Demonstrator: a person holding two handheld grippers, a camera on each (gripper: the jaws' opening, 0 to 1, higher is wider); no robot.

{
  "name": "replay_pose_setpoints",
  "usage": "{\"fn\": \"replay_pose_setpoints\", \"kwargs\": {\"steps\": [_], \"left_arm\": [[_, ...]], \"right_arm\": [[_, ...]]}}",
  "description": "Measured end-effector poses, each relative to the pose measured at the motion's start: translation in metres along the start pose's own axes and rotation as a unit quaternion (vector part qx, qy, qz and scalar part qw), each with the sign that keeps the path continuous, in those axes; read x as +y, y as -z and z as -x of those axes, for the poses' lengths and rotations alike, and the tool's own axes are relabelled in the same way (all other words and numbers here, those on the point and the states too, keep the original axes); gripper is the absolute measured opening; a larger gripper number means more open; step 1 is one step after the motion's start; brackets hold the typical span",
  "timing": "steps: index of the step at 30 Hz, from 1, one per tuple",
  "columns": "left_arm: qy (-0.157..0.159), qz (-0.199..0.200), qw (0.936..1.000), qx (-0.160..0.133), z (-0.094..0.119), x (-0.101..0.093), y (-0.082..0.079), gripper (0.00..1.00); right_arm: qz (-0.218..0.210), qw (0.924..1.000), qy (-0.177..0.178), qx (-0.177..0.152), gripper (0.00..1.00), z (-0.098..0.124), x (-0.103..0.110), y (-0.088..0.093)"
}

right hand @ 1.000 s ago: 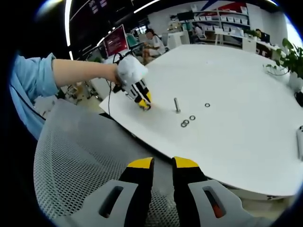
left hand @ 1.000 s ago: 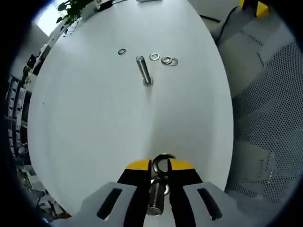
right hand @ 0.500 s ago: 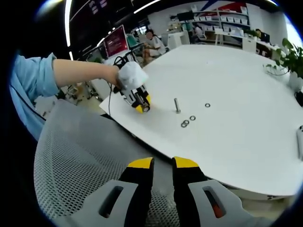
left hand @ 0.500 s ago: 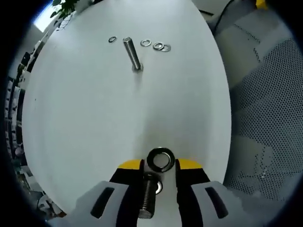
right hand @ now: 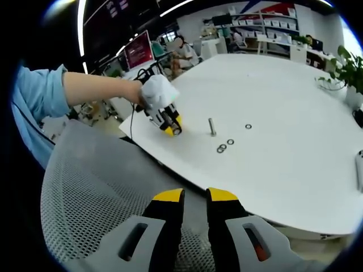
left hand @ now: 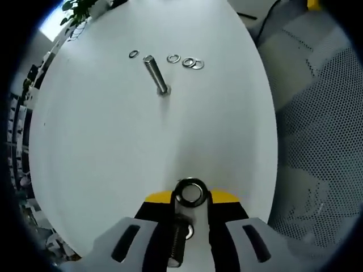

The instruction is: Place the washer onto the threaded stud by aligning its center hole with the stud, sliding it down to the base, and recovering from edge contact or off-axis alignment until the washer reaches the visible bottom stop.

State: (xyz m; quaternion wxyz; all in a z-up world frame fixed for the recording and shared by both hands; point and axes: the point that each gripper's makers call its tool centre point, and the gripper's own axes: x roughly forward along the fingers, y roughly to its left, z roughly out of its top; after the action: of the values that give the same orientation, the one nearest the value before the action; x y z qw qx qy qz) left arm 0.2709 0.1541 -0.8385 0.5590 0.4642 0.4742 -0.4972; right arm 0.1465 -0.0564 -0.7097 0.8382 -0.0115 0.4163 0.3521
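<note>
Left claw: clenching a threaded stud lengthwise between its yellow-tipped jaws, the stud's end pointing forward; a washer is sitting at that forward end, its face turned to the camera, centre hole open. Whether the washer is threaded onto the stud or only resting against its tip cannot be told. In the right gripper view this left claw is hovering over the near edge of the white surface, carried by a gloved hand.

Second stud: standing upright on the surface, well ahead of the left claw.

Loose washers: three are lying flat in a row just right of the standing stud, the last two touching; a single washer is lying just left of it.

Right claw: hanging clenched and empty over a mesh chair back, well apart from the standing stud.
</note>
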Motion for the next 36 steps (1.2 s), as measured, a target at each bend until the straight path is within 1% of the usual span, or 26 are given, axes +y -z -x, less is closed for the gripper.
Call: {"fn": "replay_pose_setpoints", "kwargs": {"steps": [5,9,14,15,17,23,26,32,36], "left_arm": [[-0.019,-0.002,0.9998,-0.009,0.002,0.005,-0.003,0.2],[-0.027,0.019,0.9991,-0.026,0.009,0.01,-0.006,0.2],[-0.032,0.04,0.998,-0.036,0.022,0.013,-0.002,0.2],[-0.032,0.054,0.9972,-0.042,0.027,0.012,-0.003,0.2],[-0.033,0.059,0.9964,-0.052,0.034,0.011,-0.005,0.2],[-0.048,0.066,0.9949,-0.06,0.054,0.01,-0.003,0.2],[-0.057,0.069,0.994,-0.063,0.064,0.012,0.0,0.2],[-0.073,0.088,0.9911,-0.068,0.084,0.017,0.01,0.2],[-0.075,0.098,0.9902,-0.065,0.089,0.018,0.018,0.2]], "right_arm": [[0.001,1.0,-0.001,0.002,0.18,0.0,0.0,0.0],[0.001,1.0,-0.001,0.003,0.18,0.0,0.0,0.001],[0.005,1.0,-0.004,0.006,0.18,-0.001,0.001,0.001],[0.006,1.0,-0.005,0.006,0.18,-0.001,0.001,0.001],[0.007,0.9999,-0.006,0.006,0.18,-0.001,0.001,0.001],[0.011,0.9999,-0.008,0.007,0.18,-0.001,0.002,0.001],[0.01,0.9999,-0.008,0.006,0.18,-0.001,0.002,0.0],[0.011,0.9999,-0.009,0.003,0.18,-0.001,0.003,0.0],[0.012,0.9999,-0.011,0.002,0.18,-0.001,0.003,-0.001]]}}
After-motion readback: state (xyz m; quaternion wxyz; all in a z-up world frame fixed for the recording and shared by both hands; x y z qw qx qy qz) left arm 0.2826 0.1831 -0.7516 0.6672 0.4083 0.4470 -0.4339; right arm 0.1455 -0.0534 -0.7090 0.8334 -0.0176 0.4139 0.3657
